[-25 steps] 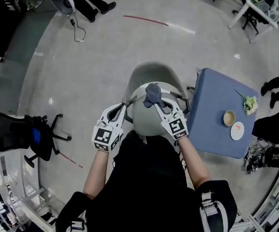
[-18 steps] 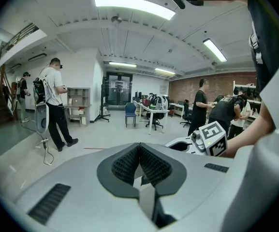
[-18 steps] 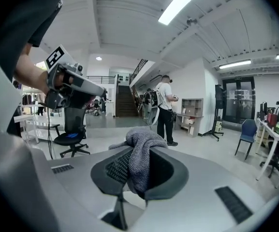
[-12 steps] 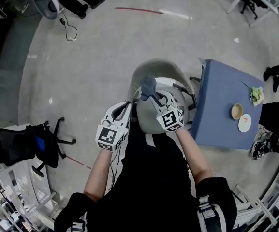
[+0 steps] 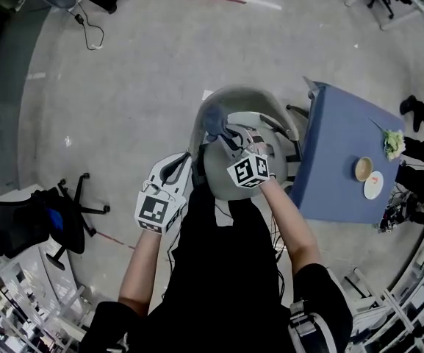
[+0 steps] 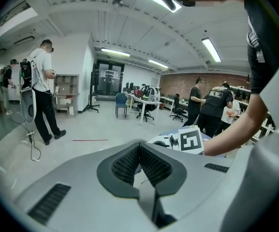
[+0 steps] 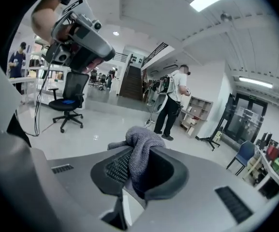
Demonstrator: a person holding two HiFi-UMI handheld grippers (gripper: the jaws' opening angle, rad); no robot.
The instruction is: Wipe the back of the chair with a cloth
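1. cloth (image 5: 213,120) is pinched in my right hand-held gripper (image 5: 225,132). the jaws are closed on a bunched grey fold that pokes out past the tips, and it sits at the upper left edge of the chair (image 5: 225,169) back.
2. a second ago the cloth was nearer the middle of the back's top. it has since slid across to the left, and my right arm has swung over with it.
3. my left hand-held gripper (image 5: 184,162) has its jaws together with nothing between them. it is just beside the left edge of the back, about where it was, and i can't tell if it touches the chair.
4. i read that shift as a wiping stroke under way, one pass along the top band from centre to left.
5. the right side and the lower part of the back likely still need wiping, so i'd judge the job only partly done.
6. the blue table (image 5: 336,145) stands just right of the chair, something to mind on the return stroke.
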